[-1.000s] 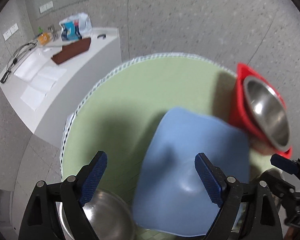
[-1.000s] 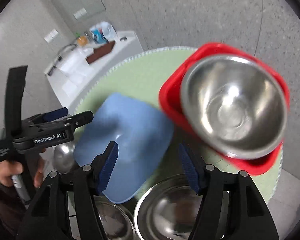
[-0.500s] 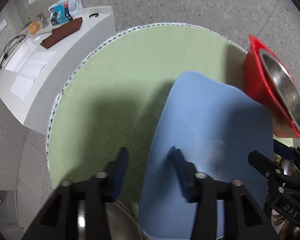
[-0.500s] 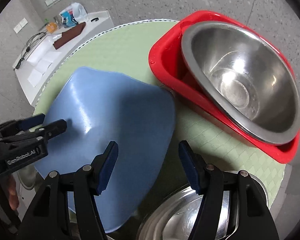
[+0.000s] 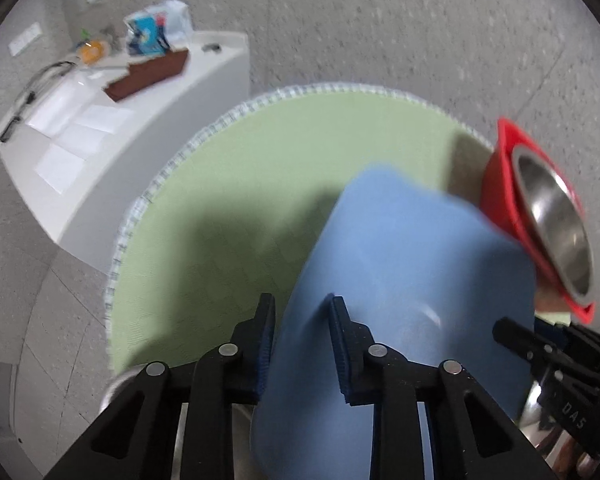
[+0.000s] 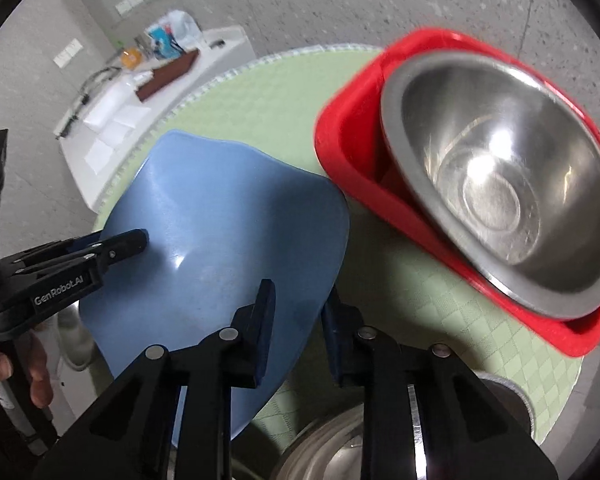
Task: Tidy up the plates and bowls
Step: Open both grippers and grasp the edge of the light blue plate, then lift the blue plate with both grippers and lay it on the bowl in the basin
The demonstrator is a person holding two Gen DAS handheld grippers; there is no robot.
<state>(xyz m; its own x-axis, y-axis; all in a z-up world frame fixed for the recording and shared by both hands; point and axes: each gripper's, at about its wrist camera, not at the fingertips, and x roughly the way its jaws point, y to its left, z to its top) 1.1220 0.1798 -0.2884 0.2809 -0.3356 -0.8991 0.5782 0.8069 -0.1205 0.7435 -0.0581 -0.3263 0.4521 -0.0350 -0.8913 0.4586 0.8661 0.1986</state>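
Observation:
A blue square plate [image 5: 412, 280] is held tilted above the round green table [image 5: 240, 184]. My left gripper [image 5: 302, 320] is shut on its left edge. My right gripper [image 6: 298, 304] is shut on its right edge, with the plate [image 6: 228, 236] between its pads. The left gripper also shows in the right wrist view [image 6: 140, 240], clamped on the plate. A red square dish [image 6: 352, 168] sits on the table to the right, with a steel bowl [image 6: 500, 208] lying tilted in it. They also show in the left wrist view [image 5: 500, 184], bowl [image 5: 556, 216].
More steel bowls sit at the near table edge [image 6: 332, 444], and one below the left gripper [image 5: 116, 388]. A white counter [image 5: 100, 128] with papers, a brown case and bags stands beyond the table on the left. Grey speckled floor surrounds the table.
Both grippers have closed on the blue plate's edges; the right was open half a second ago. The plate has lifted and tilted. The view has pulled back from the table.

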